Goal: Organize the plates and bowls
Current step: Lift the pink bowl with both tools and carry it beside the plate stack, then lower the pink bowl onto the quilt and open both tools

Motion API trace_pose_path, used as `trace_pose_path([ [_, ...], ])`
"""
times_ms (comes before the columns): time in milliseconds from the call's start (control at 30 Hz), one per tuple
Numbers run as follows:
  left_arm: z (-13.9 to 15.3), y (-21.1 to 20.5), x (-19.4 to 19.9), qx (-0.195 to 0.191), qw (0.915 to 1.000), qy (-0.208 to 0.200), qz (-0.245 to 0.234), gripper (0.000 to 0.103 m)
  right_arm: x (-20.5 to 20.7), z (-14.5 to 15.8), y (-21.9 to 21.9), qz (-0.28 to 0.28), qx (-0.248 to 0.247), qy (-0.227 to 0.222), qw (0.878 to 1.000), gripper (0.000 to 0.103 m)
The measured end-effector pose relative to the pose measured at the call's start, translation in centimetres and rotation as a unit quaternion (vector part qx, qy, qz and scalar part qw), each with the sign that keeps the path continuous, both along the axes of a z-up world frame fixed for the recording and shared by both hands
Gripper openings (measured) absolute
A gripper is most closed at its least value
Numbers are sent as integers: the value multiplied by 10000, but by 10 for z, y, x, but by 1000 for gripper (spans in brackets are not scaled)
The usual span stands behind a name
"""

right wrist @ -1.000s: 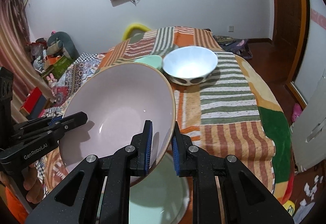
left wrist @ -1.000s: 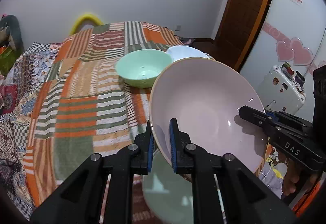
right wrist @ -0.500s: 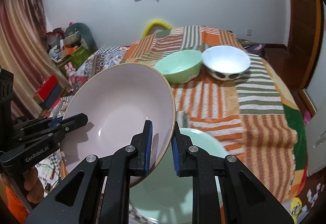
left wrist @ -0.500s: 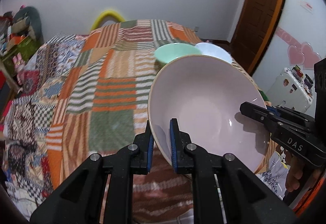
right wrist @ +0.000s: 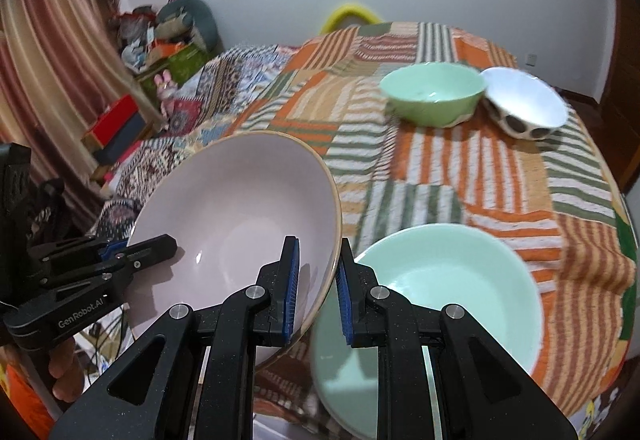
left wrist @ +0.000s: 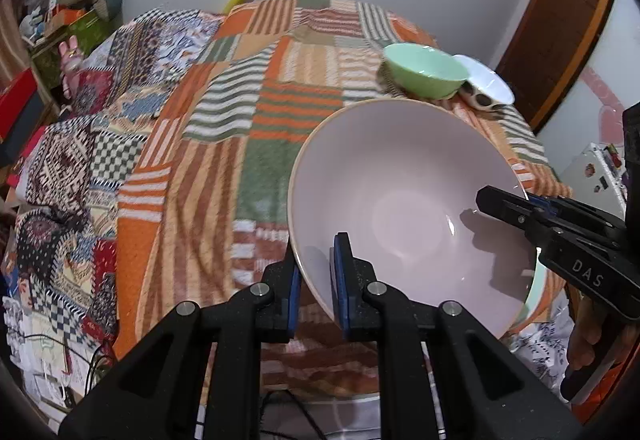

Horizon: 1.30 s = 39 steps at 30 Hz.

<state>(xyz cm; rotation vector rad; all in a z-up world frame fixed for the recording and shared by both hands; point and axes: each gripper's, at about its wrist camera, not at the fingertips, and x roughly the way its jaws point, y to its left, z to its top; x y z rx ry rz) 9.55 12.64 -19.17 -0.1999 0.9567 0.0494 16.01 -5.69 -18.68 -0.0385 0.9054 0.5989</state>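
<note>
Both grippers hold a large pale pink bowl [left wrist: 404,196] [right wrist: 240,208] tilted above the near edge of the table. My left gripper [left wrist: 316,264] is shut on its near left rim, one pad inside and one outside. My right gripper [right wrist: 318,264] is shut on the opposite rim, and shows in the left wrist view as the black gripper [left wrist: 496,198]. A wide mint green dish [right wrist: 444,280] lies on the cloth just right of the pink bowl. Farther back stand a green bowl [left wrist: 424,74] [right wrist: 434,92] and a white bowl with dark spots [left wrist: 488,88] [right wrist: 524,104], touching each other.
The round table wears a striped patchwork cloth [left wrist: 240,144] [right wrist: 480,168]. A second patterned cloth [left wrist: 72,168] hangs over the left side. Boxes and clutter [right wrist: 160,52] sit on the floor at the far left, a wooden door [left wrist: 560,24] at the right. A hand [left wrist: 588,336] grips the right tool.
Both grippers have carried the pink bowl leftward and a little lower. It no longer hangs over the mint dish, which now lies to its right. The far bowls have slid right in both views.
</note>
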Motion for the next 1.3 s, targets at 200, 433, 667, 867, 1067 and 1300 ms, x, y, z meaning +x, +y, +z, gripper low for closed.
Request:
trace_pose_path([
  [200, -20, 15, -4, -23, 9996, 254, 154, 15, 1, -20, 22, 221, -113, 279, 9993, 16],
  [433, -44, 22, -1, -124, 9985, 475, 240, 16, 10, -39, 34, 373, -318, 512, 9975, 16],
  [667, -60, 27, 4, -237, 9974, 603, 307, 17, 16, -51, 44, 466, -571, 503, 9960, 16],
  [867, -63, 21, 2, -132, 9977, 631, 207, 17, 20, -51, 45, 468, -640, 444, 9959, 16],
  [1067, -62, 19, -1, -160, 9971, 727, 152, 19, 18, -50, 42, 463, -671, 456, 9956, 19],
  [1300, -40, 22, -12, -81, 9982, 536, 249, 19, 14, -31, 19, 333, -540, 288, 9976, 34],
])
